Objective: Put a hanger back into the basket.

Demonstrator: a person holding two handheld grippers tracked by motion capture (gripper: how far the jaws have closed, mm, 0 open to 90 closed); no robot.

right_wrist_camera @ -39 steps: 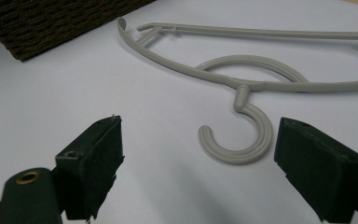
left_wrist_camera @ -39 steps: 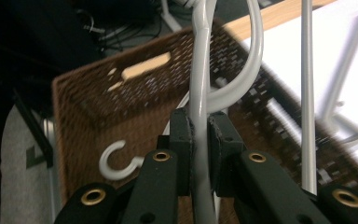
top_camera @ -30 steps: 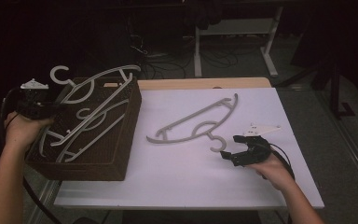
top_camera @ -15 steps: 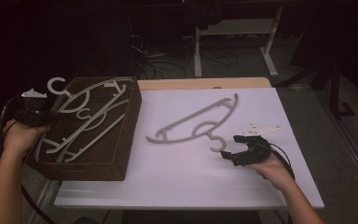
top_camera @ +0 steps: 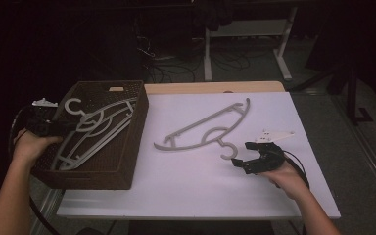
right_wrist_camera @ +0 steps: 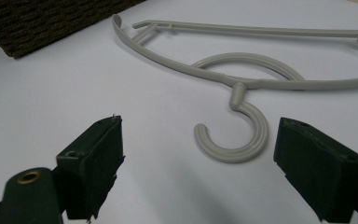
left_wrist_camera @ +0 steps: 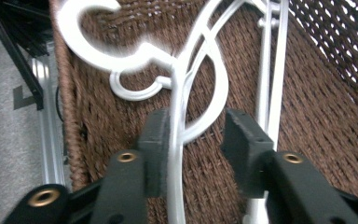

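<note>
High view: white worktop point(top_camera: 186, 181), brown basket point(top_camera: 122, 169) at its left edge, hangers point(top_camera: 95, 128) inside. Grey hanger point(top_camera: 200, 129) lies flat at worktop middle. Left tool point(left_wrist_camera: 193, 140) spread around hanger rod, left pad touching. Right tool point(right_wrist_camera: 198, 172) spread wide, just before hook point(right_wrist_camera: 235, 140).

A dark brown woven basket point(top_camera: 122, 161) holds pale grey plastic hangers point(top_camera: 98, 128); another grey hanger point(top_camera: 205, 129) lies on the white tabletop point(top_camera: 186, 186). Both grippers' jaws are black.
</note>
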